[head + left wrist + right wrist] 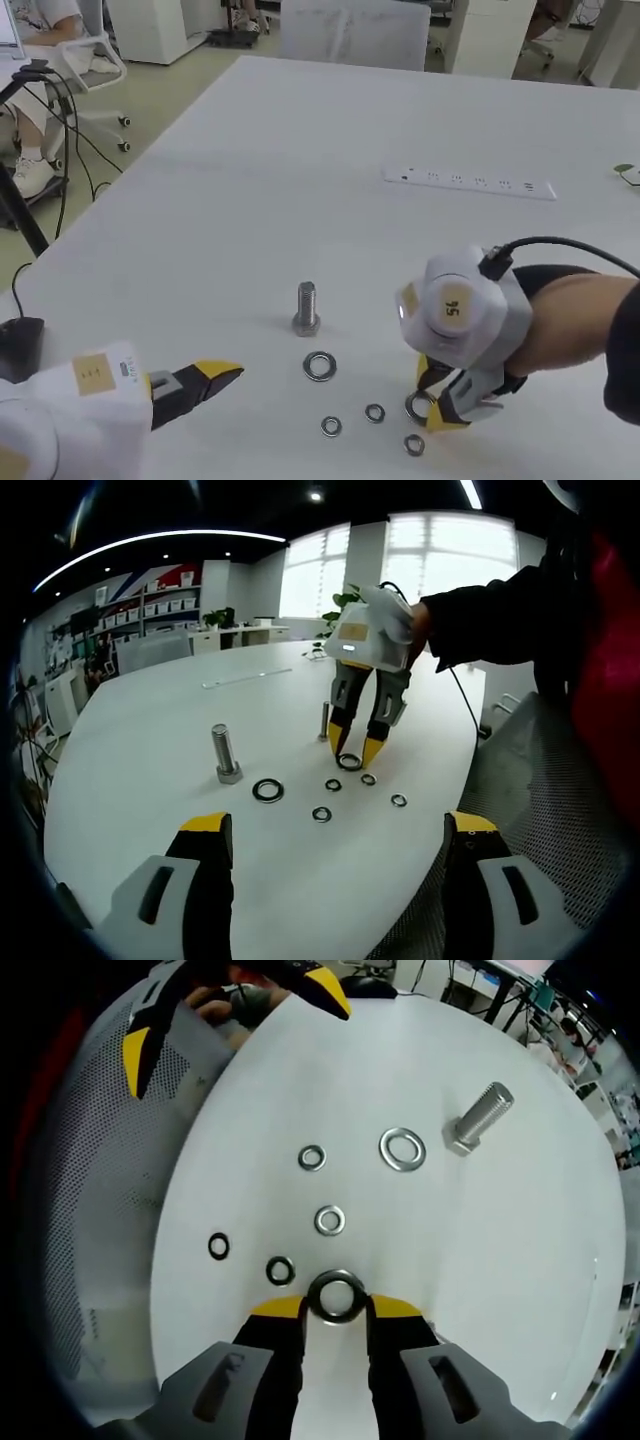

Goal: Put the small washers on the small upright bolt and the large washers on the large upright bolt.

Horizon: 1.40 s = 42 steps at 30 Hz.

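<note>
Pinches a large washer in the right gripper, down at the counter near its front edge, beside loose small washers. Holds the left gripper spread wide, empty. Shows the large bolt upright just behind, bare counter beyond up to a power strip.

The white worktop lies bare from the upright steel hex bolt out to the long white power strip. The bolt's top and left side are open. Just in front of it lies a large flat steel washer. Nearer, three small steel washers dot the gap between the left tool and the right tool, which blocks the right side, pinching a steel ring washer.
</note>
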Each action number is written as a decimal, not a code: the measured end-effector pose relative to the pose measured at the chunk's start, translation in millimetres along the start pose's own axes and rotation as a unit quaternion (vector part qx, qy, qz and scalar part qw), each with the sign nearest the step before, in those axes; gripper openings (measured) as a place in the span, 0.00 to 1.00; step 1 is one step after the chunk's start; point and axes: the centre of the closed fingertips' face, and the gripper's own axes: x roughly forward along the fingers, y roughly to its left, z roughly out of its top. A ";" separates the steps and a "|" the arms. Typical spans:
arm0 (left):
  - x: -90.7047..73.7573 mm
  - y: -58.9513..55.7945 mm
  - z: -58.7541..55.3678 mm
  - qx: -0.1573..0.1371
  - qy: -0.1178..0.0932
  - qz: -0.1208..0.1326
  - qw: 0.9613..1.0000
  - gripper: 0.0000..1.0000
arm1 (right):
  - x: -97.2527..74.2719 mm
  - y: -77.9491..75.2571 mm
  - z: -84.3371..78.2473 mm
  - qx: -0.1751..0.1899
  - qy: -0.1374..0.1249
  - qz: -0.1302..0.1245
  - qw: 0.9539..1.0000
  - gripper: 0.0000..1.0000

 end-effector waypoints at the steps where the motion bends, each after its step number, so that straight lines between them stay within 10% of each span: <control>1: -0.1 1.0 -0.1 0.001 0.000 0.002 1.000 0.87 | 0.0 -0.1 0.1 0.000 0.000 -0.001 1.000 0.25; 42: -1.7 11.6 2.2 -0.009 -0.010 0.034 0.999 0.86 | -2.9 -2.6 -7.5 0.023 0.013 -0.013 1.000 0.24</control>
